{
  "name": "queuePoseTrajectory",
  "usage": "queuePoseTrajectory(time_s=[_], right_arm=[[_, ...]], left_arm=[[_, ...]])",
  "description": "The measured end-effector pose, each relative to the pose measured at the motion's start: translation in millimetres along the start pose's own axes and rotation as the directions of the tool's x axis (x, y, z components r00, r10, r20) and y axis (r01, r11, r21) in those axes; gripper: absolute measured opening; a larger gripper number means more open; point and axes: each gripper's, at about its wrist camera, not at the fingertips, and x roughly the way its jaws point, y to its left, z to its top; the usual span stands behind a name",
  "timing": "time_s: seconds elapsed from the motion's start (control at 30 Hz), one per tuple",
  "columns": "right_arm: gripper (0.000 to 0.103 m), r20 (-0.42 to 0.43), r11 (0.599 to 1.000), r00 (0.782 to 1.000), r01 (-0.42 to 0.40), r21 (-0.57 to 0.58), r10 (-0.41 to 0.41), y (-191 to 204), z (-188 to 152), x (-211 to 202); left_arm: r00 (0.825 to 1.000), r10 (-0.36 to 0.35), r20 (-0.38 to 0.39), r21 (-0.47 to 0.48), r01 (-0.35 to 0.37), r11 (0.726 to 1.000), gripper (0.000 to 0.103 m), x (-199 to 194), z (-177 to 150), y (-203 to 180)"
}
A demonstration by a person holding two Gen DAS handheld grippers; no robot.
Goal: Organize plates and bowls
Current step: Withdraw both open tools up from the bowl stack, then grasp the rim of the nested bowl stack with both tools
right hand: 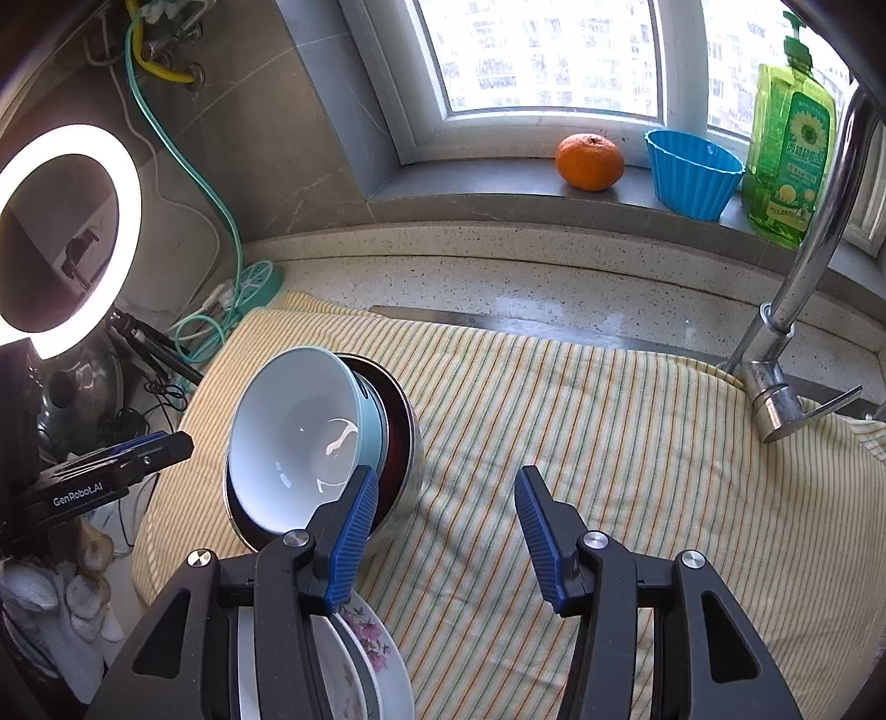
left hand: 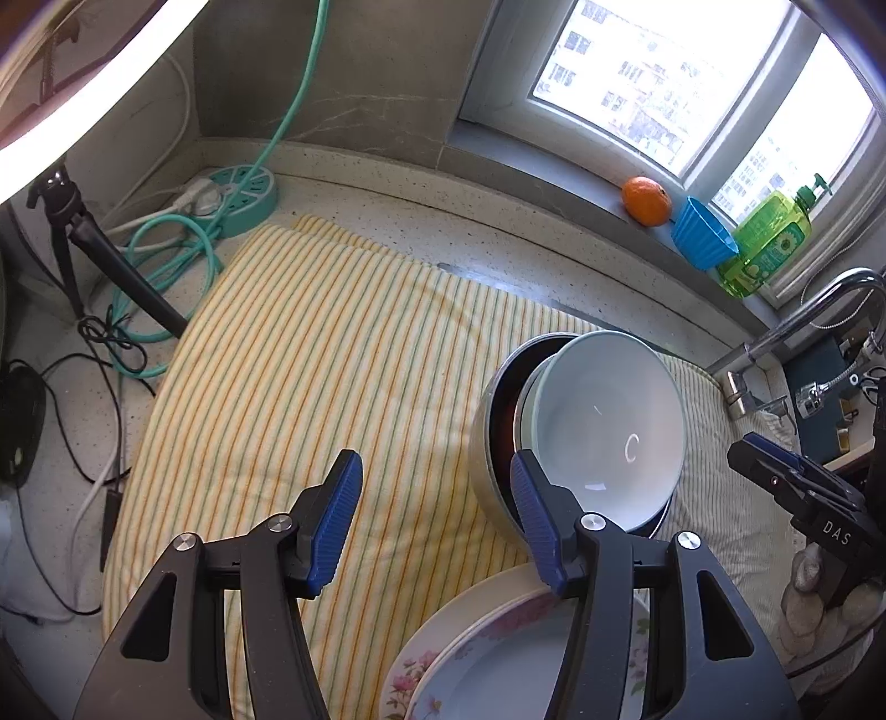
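Stacked floral plates are lying nearest, on the striped cloth covering the table. Both the left tongs and right tongs are standing apart, gripping nothing. Just beyond, a pale blue bowl is sitting tilted inside a steel bowl.

a bright window sits over a grey sill. a speckled counter meets a grey wall. a ring light glows.
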Motion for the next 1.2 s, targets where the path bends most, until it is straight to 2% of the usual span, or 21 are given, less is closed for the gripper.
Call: queuePoseTrajectory(time_s=[0.17, 0.23, 0.27, 0.37, 0.4, 0.57, 1.2], right_arm=[[0.047, -0.031, 1.0, 0.999, -0.01, 0.021, 0.011, -3.7, -1.4, 9.4], [0.047, -0.037, 0.999, 0.999, -0.021, 0.033, 0.022, -3.2, -1.2, 12.9], [0.045, -0.039, 0.999, 0.999, -0.028, 0.038, 0.029, -3.2, -1.1, 14.3], [0.035, -0.054, 0.998, 0.997, -0.046, 0.044, 0.048, -2.1, -0.9, 19.7], [0.03, -0.059, 0.998, 0.997, -0.048, 0.045, 0.05, -1.5, -0.4, 21.7], [0.02, -0.086, 0.994, 0.993, -0.073, 0.083, 0.08, -4.6, 1.6, 32.4], [0.02, -0.139, 0.986, 0.982, -0.112, 0.127, 0.129, -5.2, 5.0, 54.0]], left_arm=[[0.999, -0.032, -0.016, -0.009, 0.032, 0.999, 0.049, 5.8, 2.1, -2.0], [0.999, -0.04, -0.019, -0.021, 0.04, 0.999, 0.042, 8.0, 4.1, 0.3], [0.999, -0.047, -0.023, -0.026, 0.046, 0.999, 0.035, 9.4, 4.8, 1.5], [0.997, -0.068, -0.042, -0.049, 0.066, 0.997, 0.017, 15.1, 5.9, 5.9], [0.996, -0.075, -0.047, -0.056, 0.073, 0.996, 0.015, 16.3, 6.0, 6.8], [0.992, -0.107, -0.063, -0.065, 0.103, 0.993, 0.014, 20.1, 6.3, 5.0], [0.985, -0.14, -0.103, -0.071, 0.133, 0.989, 0.014, 34.0, 12.1, 3.8]])
